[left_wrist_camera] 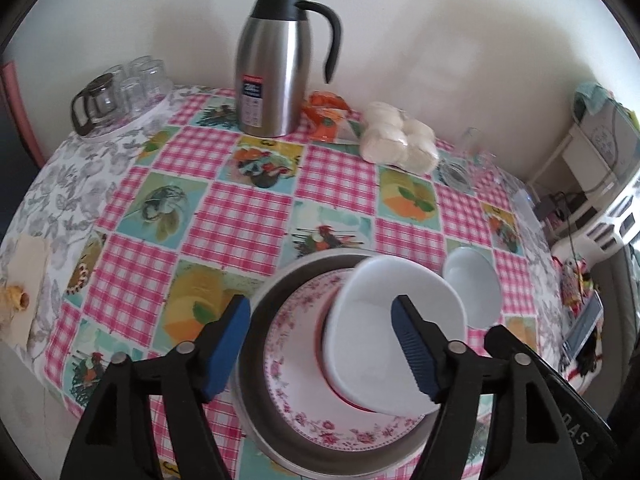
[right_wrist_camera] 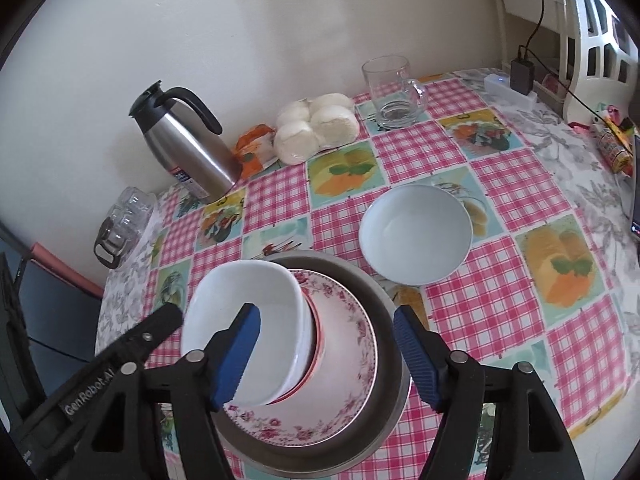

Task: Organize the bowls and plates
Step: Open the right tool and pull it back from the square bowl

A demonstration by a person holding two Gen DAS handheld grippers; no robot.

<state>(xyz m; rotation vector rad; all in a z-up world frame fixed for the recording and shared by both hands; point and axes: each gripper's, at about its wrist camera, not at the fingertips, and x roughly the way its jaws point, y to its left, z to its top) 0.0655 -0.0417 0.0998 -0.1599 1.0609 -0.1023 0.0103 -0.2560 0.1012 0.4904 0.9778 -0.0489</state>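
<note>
A metal pan holds a pink floral plate. On the plate sits a white squarish bowl with a red-rimmed dish under it. My left gripper is open, its fingers wide apart around the stack. My right gripper is open too, over the same stack. A round white bowl stands alone on the checked tablecloth, right of the pan.
A steel thermos jug, a bag of white buns, an orange packet, a glass mug, and a tray with a glass teapot and cups line the wall side.
</note>
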